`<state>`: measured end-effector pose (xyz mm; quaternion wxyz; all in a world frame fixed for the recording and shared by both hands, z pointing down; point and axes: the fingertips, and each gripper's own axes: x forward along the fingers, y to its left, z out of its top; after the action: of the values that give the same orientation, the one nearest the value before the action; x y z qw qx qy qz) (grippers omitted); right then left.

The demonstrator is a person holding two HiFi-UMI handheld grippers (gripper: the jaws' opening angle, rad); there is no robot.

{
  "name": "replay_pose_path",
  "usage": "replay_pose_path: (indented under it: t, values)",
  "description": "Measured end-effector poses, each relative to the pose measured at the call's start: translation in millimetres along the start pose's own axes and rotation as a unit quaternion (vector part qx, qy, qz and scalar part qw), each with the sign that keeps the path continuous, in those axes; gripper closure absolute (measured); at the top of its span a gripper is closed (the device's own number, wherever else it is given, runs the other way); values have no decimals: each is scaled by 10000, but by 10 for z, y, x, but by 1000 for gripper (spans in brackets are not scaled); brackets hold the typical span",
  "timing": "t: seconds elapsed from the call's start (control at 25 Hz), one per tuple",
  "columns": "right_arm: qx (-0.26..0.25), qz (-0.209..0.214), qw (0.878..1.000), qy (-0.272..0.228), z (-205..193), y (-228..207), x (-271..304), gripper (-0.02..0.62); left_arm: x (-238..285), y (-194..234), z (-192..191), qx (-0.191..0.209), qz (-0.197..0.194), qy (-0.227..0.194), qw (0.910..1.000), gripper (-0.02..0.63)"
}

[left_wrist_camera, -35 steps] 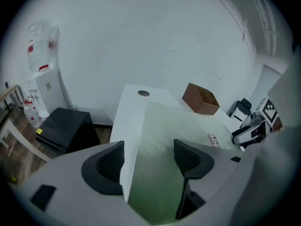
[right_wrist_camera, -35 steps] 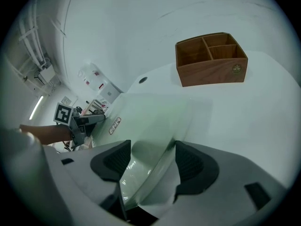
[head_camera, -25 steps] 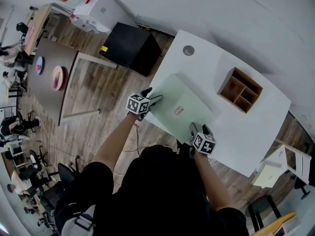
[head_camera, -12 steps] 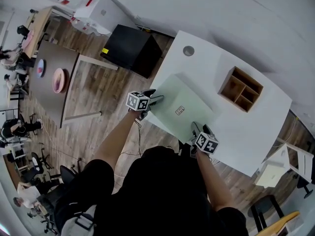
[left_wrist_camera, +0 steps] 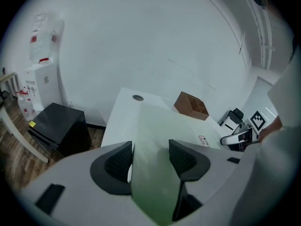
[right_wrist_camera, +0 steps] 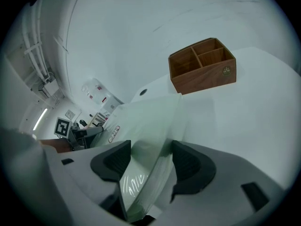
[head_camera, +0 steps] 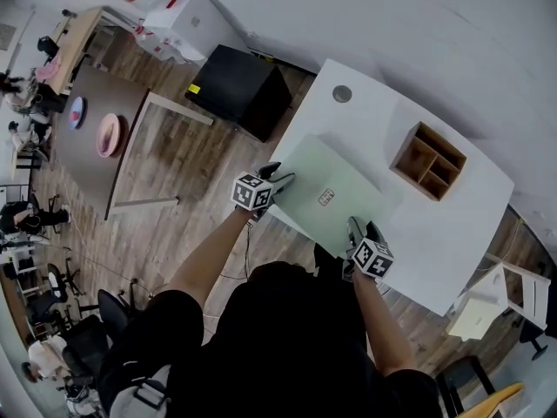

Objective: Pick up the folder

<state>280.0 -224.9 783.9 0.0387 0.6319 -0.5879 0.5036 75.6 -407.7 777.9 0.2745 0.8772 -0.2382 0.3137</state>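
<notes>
A pale green folder [head_camera: 335, 190] lies on the white table [head_camera: 435, 225], with a small label near its middle. My left gripper [head_camera: 283, 177] is at its left edge. In the left gripper view the folder [left_wrist_camera: 160, 126] runs up between the closing jaws of that gripper [left_wrist_camera: 150, 147], and a thin gap shows beside the left pad. My right gripper [head_camera: 357, 226] is at the near edge. In the right gripper view this gripper [right_wrist_camera: 150, 149] is shut on the folder [right_wrist_camera: 146, 117], whose sheets bow upward between the pads.
A wooden compartment organizer [head_camera: 428, 160] stands on the table beyond the folder. A round cable hole [head_camera: 342, 94] is at the far left corner. A black box [head_camera: 233, 90] sits on the floor left of the table. The table's near edge runs under both grippers.
The left gripper has come up a little at the folder's left edge. The right gripper stays at the near edge. The head view has shifted slightly.
</notes>
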Motion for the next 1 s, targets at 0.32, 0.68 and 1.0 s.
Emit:
replay_pose_path:
  t: [0.32, 0.68, 1.0]
  values:
    - [-773, 311, 9953, -496, 71, 437, -350, 298, -705, -157, 69, 113, 214, -846, 9961, 356]
    - [-1500, 622, 9834, -813, -206, 1094, -882, 299, -1742, -344, -318, -85, 424, -1609, 9860, 356]
    - [-1964, 815, 9710, -1091, -716, 1625, -1392, 299, -2719, -625, -817, -1, 748, -2101, 9748, 356]
